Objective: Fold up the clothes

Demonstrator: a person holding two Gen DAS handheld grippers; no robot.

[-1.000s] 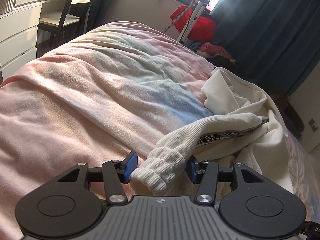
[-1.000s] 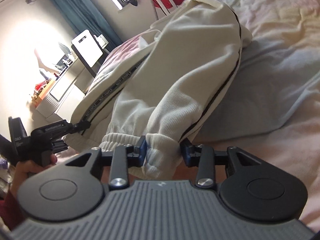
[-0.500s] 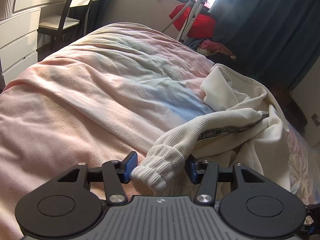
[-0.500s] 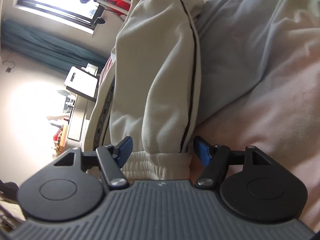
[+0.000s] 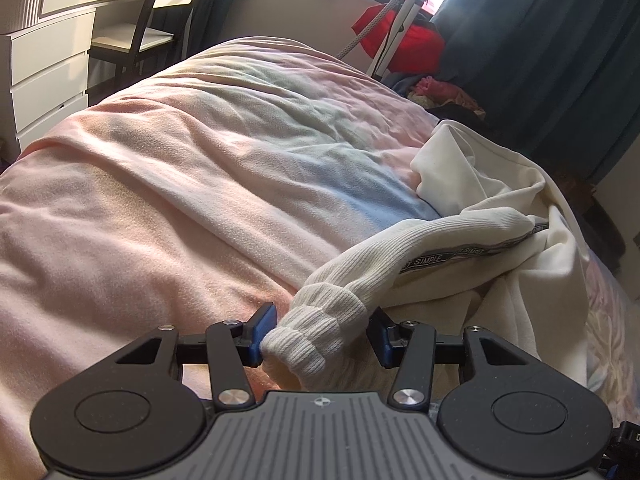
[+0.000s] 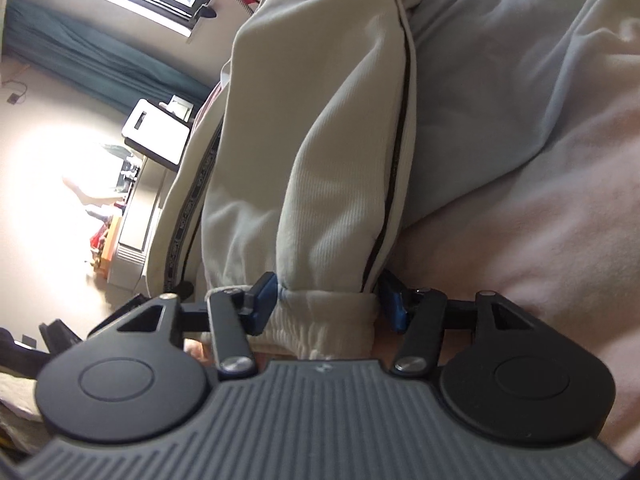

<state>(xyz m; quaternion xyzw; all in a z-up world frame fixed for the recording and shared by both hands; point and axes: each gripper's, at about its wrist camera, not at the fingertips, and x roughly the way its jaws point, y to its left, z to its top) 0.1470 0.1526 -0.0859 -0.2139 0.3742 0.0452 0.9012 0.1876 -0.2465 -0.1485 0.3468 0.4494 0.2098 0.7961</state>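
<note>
Left gripper (image 5: 322, 338) and right gripper (image 6: 328, 300), jaws wide, each straddle a ribbed cuff of cream jogging trousers (image 6: 320, 112) on a pink fleece blanket (image 5: 160, 200).

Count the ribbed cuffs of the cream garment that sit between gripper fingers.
2: one ribbed cuff between the left gripper fingers, another cuff between the right gripper fingers. Other cuffs may be hidden.

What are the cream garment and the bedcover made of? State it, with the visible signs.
Cream garment: looks like soft matte knit, probably cotton jersey, with ribbed cuff and woven lettered tape. Bedcover: seemingly fleece or brushed fabric; its pink surface looks fuzzy, napped and unshiny.
</note>
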